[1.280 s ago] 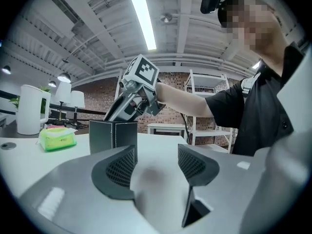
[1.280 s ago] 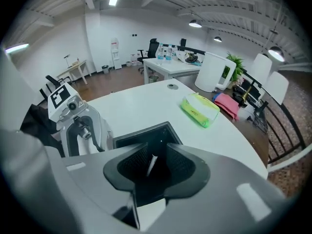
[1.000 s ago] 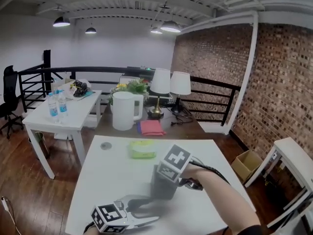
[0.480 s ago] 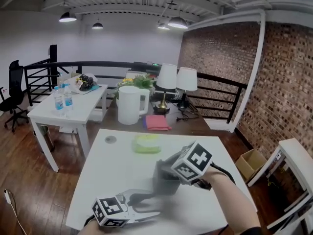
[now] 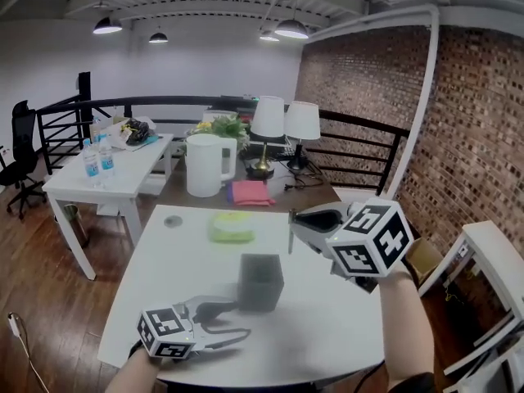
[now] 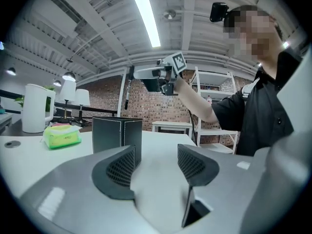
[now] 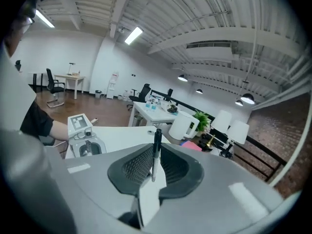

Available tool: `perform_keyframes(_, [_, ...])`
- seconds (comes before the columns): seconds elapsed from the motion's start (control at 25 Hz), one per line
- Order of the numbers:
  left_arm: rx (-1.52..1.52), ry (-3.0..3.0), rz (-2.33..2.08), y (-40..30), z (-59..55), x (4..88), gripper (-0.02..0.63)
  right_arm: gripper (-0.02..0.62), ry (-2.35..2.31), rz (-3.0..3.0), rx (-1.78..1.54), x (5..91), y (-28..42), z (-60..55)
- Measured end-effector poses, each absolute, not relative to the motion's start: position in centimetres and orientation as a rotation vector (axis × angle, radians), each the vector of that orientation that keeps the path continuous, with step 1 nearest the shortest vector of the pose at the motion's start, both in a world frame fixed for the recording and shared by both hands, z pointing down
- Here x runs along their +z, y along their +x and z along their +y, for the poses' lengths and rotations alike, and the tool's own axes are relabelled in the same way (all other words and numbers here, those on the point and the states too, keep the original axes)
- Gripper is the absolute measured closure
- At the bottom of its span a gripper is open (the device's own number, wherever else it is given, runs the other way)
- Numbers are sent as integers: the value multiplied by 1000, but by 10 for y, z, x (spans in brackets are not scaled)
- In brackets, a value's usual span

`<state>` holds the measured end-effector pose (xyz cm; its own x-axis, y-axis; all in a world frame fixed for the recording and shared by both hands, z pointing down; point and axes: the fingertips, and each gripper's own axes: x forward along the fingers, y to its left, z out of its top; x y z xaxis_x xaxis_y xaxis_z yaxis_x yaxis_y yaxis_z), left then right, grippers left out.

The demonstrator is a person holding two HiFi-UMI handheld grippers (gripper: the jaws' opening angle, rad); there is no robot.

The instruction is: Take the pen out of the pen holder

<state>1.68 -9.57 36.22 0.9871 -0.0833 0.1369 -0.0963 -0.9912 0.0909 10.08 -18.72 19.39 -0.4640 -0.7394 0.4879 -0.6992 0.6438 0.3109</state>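
Observation:
The dark square pen holder [image 5: 260,281] [image 6: 117,132] stands upright on the white table [image 5: 180,277]. My right gripper [image 5: 293,223] [image 7: 155,165] is up in the air to the right of and above the holder. Its jaws have just been closing and are now shut on a thin black pen [image 7: 156,150], which hangs clear of the holder [image 5: 289,234] [image 6: 127,88]. My left gripper [image 5: 236,321] [image 6: 156,165] rests low near the table's front, just before the holder, jaws open with nothing between them.
On the table behind the holder lie a green pack [image 5: 232,226] and a small round disc [image 5: 173,220]. On the brown desk beyond are a white pitcher [image 5: 201,164], a pink cloth [image 5: 250,191] and two lamps [image 5: 270,129]. Another white table [image 5: 106,185] stands left.
My right gripper has risen from the holder's mouth up and to the right, bringing the pen out with it. The left gripper has stayed beside the holder.

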Motion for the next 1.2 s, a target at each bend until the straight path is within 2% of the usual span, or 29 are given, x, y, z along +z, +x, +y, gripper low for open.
perform_keyframes(0.28, [197,3051,-127,35,-94,357,332,535,1012,-2046,212,303,182,-171])
perform_keyframes(0.56, [192,3038,-275,37,-110,355,334,538,852,-2001,370,386,174,-171])
perform_keyframes(0.68, [191,3032,-302,36,-115,354,340,534,820,-2024,384,396,166,-175])
perform_keyframes(0.84, [189,3030,-305,36,-116,353,351,430,816,-2064,371,402,161,-179])
perform_keyframes(0.92, [191,3031,-307,35,-117,354,356,405,843,-2144,331,392,156,-178])
perform_keyframes(1.08, [196,3028,-330,29,-124,355,357,402,885,-2360,260,362,146,-166])
perform_keyframes(1.2, [194,3022,-366,22,-132,355,365,437,1019,-2395,101,351,160,-167])
